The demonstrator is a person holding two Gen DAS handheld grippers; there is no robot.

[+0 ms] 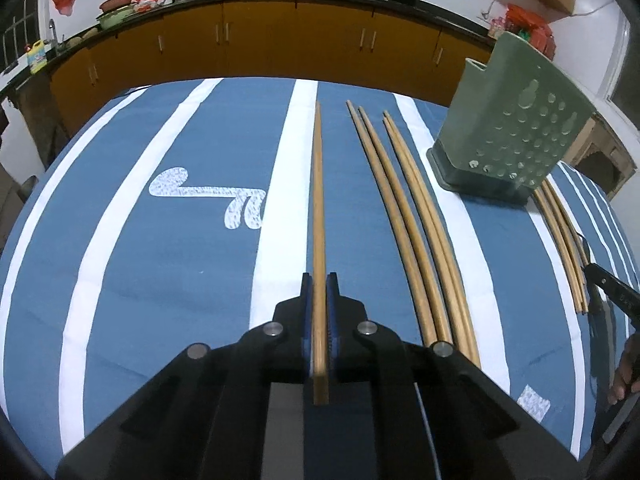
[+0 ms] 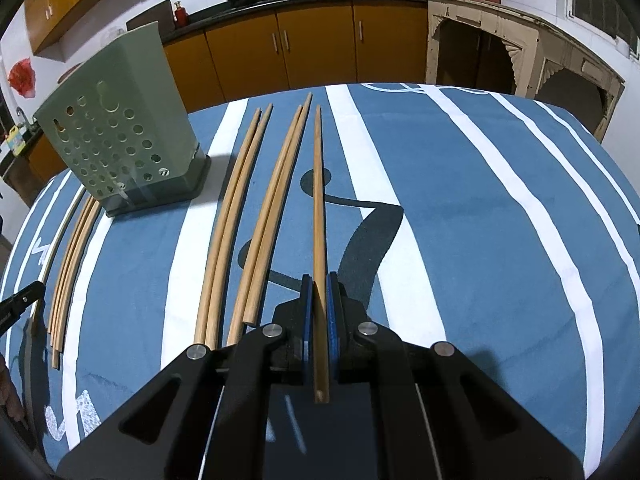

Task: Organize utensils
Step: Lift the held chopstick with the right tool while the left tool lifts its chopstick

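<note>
My left gripper (image 1: pixel 319 280) is shut on one wooden chopstick (image 1: pixel 318 200), which runs straight ahead over the blue striped cloth. To its right lie two pairs of chopsticks (image 1: pixel 404 216), and beyond them stands a green perforated utensil holder (image 1: pixel 508 128). My right gripper (image 2: pixel 319 280) is likewise shut on a single chopstick (image 2: pixel 318 200). Two pairs (image 2: pixel 256 220) lie to its left on the cloth. The holder (image 2: pixel 120 140) stands upright at the far left. Whether either held chopstick's far tip touches the cloth I cannot tell.
Several more chopsticks (image 1: pixel 560 240) lie just in front of the holder, also seen as a bundle (image 2: pixel 68 264) in the right wrist view. A person's fingers (image 1: pixel 624 368) show at the right edge. Behind the table (image 2: pixel 520 200) runs a kitchen counter with orange cabinets (image 1: pixel 260 40).
</note>
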